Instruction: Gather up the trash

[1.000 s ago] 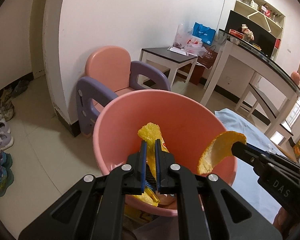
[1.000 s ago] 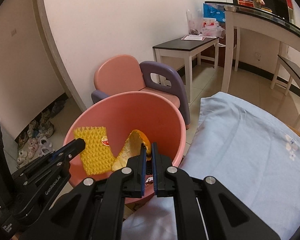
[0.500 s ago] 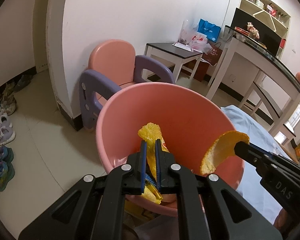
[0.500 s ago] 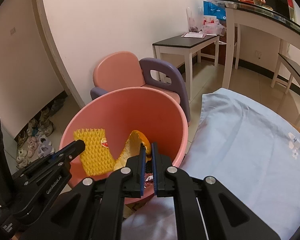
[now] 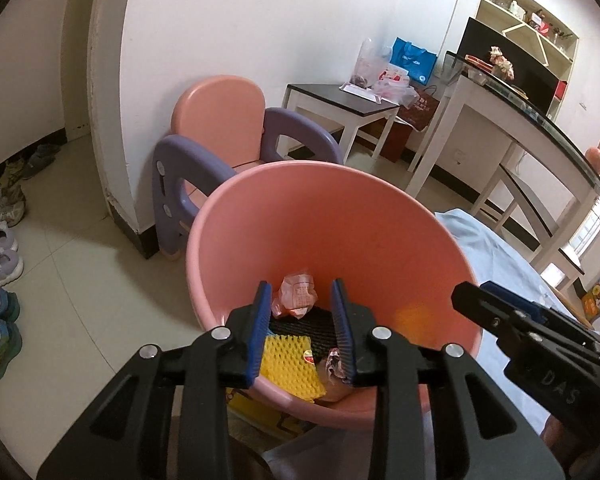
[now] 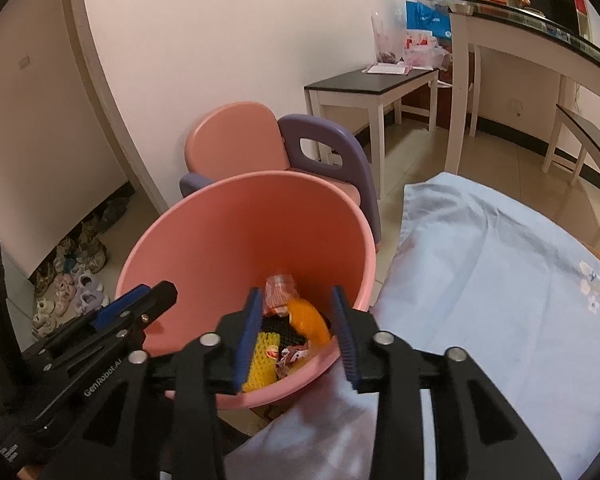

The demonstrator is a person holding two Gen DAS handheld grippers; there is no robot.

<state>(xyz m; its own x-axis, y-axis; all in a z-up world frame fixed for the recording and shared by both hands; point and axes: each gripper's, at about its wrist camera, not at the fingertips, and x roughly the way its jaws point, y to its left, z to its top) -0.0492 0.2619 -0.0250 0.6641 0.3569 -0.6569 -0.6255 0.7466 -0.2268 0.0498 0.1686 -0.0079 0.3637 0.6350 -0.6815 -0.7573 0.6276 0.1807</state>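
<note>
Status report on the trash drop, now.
Left gripper open, right gripper open, both empty. Yellow foam net and orange peel lying inside round pink plastic bin. Nothing in the way.

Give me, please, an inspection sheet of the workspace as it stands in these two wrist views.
Surface: light blue cloth beside the bin, bare where visible.
Job's things: pink bin holds yellow foam net, orange peel, black net, crumpled wrappers.
Clutter: nothing seen on the cloth.
Grippers: left gripper and right gripper both open, empty, over the bin.
Cables: nothing seen.
Surroundings: pink-and-purple child chair, shoes on the floor, side table.
</note>
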